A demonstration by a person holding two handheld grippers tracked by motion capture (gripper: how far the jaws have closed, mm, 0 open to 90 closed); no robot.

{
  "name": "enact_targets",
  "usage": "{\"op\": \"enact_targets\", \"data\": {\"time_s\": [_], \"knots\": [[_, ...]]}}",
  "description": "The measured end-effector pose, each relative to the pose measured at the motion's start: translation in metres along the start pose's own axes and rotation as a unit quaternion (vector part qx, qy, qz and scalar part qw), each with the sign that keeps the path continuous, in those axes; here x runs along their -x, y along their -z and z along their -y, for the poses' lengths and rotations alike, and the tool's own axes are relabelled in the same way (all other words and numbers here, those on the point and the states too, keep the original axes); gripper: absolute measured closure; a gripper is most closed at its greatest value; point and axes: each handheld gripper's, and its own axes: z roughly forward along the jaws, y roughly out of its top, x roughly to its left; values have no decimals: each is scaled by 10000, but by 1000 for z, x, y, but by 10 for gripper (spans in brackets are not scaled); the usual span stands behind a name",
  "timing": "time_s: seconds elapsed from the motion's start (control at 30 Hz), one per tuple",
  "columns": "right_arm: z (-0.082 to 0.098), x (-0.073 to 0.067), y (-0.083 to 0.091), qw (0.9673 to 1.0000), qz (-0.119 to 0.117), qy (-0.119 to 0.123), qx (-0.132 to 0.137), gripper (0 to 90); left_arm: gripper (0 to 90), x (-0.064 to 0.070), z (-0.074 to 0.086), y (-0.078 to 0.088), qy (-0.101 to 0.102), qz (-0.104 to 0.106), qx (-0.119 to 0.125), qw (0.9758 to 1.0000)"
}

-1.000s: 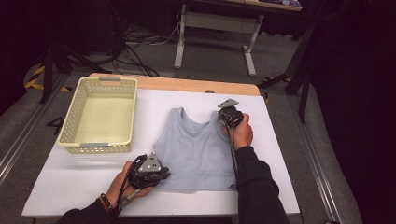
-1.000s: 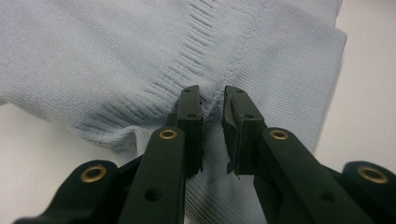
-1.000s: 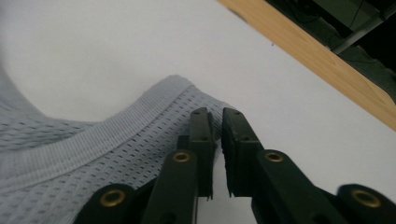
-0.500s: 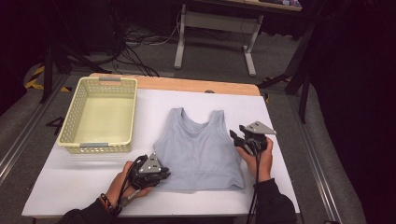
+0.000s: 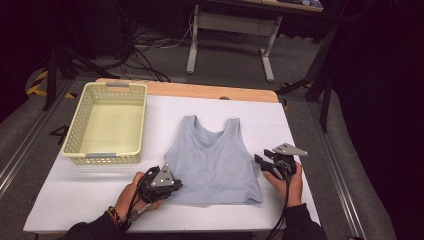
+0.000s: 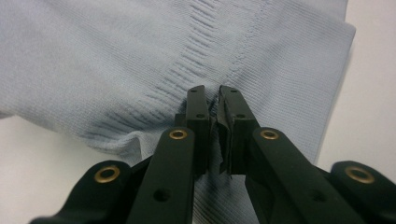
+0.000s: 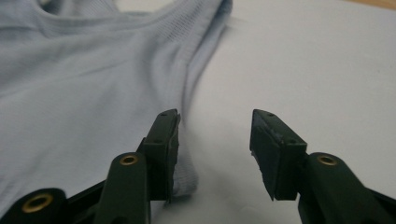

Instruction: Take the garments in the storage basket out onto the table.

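The grey tank top [image 5: 214,162] lies flat on the white table [image 5: 75,190], about the middle, w/ its neck to the far side and its hem to the near side. The yellow basket [image 5: 106,122] stands at the far left, well apart from it.

The left gripper [image 5: 172,186] is at the near left corner of the hem; in the left gripper view its jaws are closed on a fold of the fabric [image 6: 219,116], which bunches between them. The right gripper [image 5: 260,162] is low at the right side edge of the top, jaws wide apart, nothing in them; in the right gripper view one jaw lies on the cloth edge [image 7: 187,182] and the other on bare table.

The step seems to be taking the right edge for a fold. To do it well: slide one jaw under the side seam so that both layers come in, close fully, then check the pinch before lifting. Lift both sides at the same height, so the cloth does not twist.

Vs. the earlier frames: 1 s ago the right gripper was at the far right, near the shoulder strap; it has come along the right side toward the near part. The left gripper has not moved, and the top lies as before.
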Motion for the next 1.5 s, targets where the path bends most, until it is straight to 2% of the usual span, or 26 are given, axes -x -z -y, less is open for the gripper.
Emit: {"op": "enact_targets", "data": {"time_s": [0.03,0.1,0.17,0.23,0.27,0.3,0.37,0.5,0.57,0.63,0.67,0.73,0.77,0.83,0.87,0.93,1.0,1.07,1.13,1.17,1.23,1.27,1.33,1.4,1.43,1.5], "knots": [[0,0,0,10000,0,0,0,532,841,0,0,0,0,0,0,10000],[0,-8,4,9996,-263,46,-94,507,841,-2,-1,0,-65,20,-15,10000],[2,-11,4,9994,-309,81,-144,500,842,-1,-1,-1,-15,31,12,10000],[8,-16,2,9988,-349,131,-328,479,845,-2,-1,-1,-14,42,15,10000],[15,-16,-2,9978,-345,150,-545,498,851,-1,-1,-1,-16,48,2,10000],[15,-16,-2,9978,-345,150,-545,498,853,-1,-1,-1,-16,48,2,10000],[18,-11,-3,9973,-464,-60,-570,638,856,0,-2,0,14,6,-28,10000],[18,-11,-2,9965,-582,-13,-600,746,860,3,-2,-1,38,-19,37,10000],[17,-11,-1,9971,-483,92,-588,760,861,4,-3,-2,35,21,54,10000],[12,-9,-1,9981,-297,234,-476,771,860,6,-5,-4,-115,-45,53,9999],[10,-6,-2,9988,-226,189,-387,775,861,6,-7,-7,-184,-78,66,9998],[9,-5,-4,9990,-131,223,-361,776,861,5,-9,-9,-185,-68,71,9998],[5,-8,-9,9981,147,480,-351,775,861,2,-13,-13,-152,-34,65,9999],[4,-9,-10,9978,244,520,-327,774,859,1,-14,-15,-135,-29,91,9999],[3,-10,-13,9971,398,586,-264,762,856,-2,-17,-16,-52,-37,219,9997],[2,-11,-14,9968,458,608,-252,733,852,-5,-17,-14,42,17,294,9996],[0,-12,-12,9963,586,627,-106,584,840,-10,-17,-4,147,-143,474,9987],[0,-13,-5,9959,649,629,0,542,840,-11,-17,2,158,-189,553,9982],[1,-16,7,9959,630,635,144,585,848,-12,-16,17,162,-200,691,9973],[1,-16,7,9959,630,635,144,585,843,-12,-16,17,162,-200,691,9973],[1,-19,23,9944,764,712,134,699,831,-8,-14,25,108,-109,728,9972],[2,-21,30,9955,630,673,203,764,807,-5,-13,28,75,-60,702,9975],[7,-27,44,9985,122,490,200,774,702,6,-9,31,72,17,557,9984],[16,-33,48,9986,-3,517,122,727,594,11,-7,32,74,32,519,9986],[21,-36,49,9987,-40,509,44,690,564,20,-2,32,-75,56,448,9990],[32,-40,49,9989,-103,425,-139,594,511,24,1,31,-143,59,407,9991]]}}
